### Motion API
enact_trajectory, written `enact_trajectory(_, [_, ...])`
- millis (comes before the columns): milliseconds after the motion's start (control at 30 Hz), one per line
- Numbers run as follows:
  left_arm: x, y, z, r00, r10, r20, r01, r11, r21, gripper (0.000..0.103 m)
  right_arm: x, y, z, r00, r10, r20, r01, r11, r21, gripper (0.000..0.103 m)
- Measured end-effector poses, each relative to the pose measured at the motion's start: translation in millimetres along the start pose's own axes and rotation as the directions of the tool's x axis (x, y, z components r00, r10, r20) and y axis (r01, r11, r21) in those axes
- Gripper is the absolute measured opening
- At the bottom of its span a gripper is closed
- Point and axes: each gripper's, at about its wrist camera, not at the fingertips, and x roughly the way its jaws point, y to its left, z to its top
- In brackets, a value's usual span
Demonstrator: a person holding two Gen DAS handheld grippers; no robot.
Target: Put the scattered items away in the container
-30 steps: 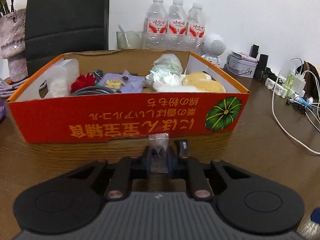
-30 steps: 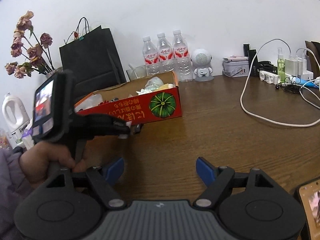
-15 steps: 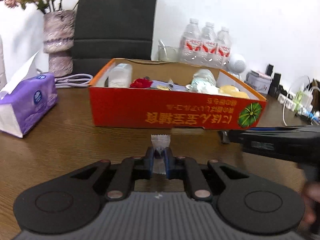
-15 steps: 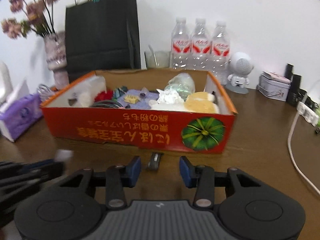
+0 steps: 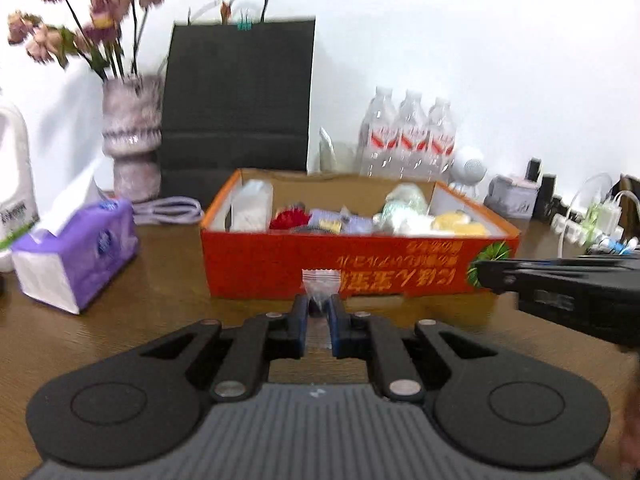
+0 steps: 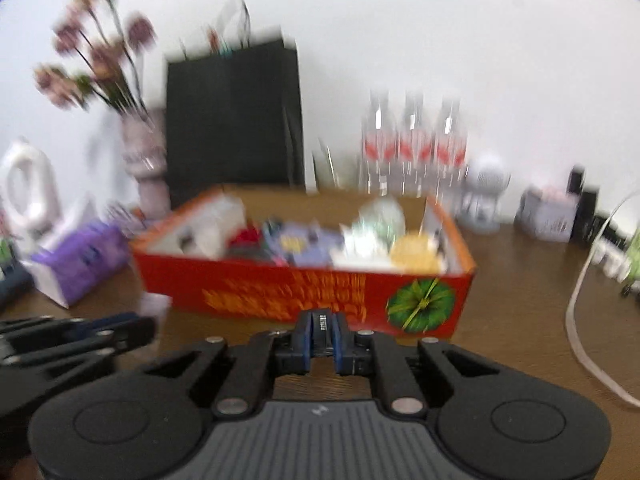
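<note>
Left gripper [image 5: 319, 312] pinches a small clear plastic packet [image 5: 320, 285]; right gripper [image 6: 320, 334] has just closed on a small dark block [image 6: 321, 325] — either could slip before clearing the red cardboard box's [image 5: 280, 268] wall ahead.

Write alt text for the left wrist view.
The left hand-held gripper pinches a small clear plastic bag before an orange cardboard box full of items. A purple tissue pack sits left; the right hand-held gripper enters from the right.
</note>
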Motion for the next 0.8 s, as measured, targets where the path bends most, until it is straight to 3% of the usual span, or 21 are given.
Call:
enact_trajectory(167, [-65.1,-17.3,3.8,0.992,-0.035,0.118,0.036,0.999,-0.007,0.012,-63.9,-10.2,-5.3,0.997,0.001,0.075,-0.003,0.999,0.032,0.01])
enact_trajectory(300, [-118.6,-27.7,-13.4,0.964,-0.027,0.263,0.033,0.999,-0.018,0.012,-104.5,-8.1,-25.9,0.99,0.029,0.138,-0.035,0.999,0.038,0.01])
enact_trajectory(367, [-140.5,-32.9,-26.0,0.954,-0.021,0.3,0.026,1.0,-0.012,0.012,-124.0,-3.1,-43.6,0.986,0.039,0.163,-0.043,0.999,0.025,0.01])
enact_trajectory(600, [-197.9,-36.7,-72.8,0.967,-0.007,0.253,0.011,1.0,-0.015,0.012,-197.8,2.2,-97.5,0.955,0.105,0.278,-0.106,0.994,-0.013,0.01])
enact_trajectory(800, [-219.0,-34.4,-76.6,0.966,0.015,0.257,-0.012,1.0,-0.013,0.012,-231.3,7.4,-114.0,0.948,0.092,0.305,-0.086,0.996,-0.031,0.01])
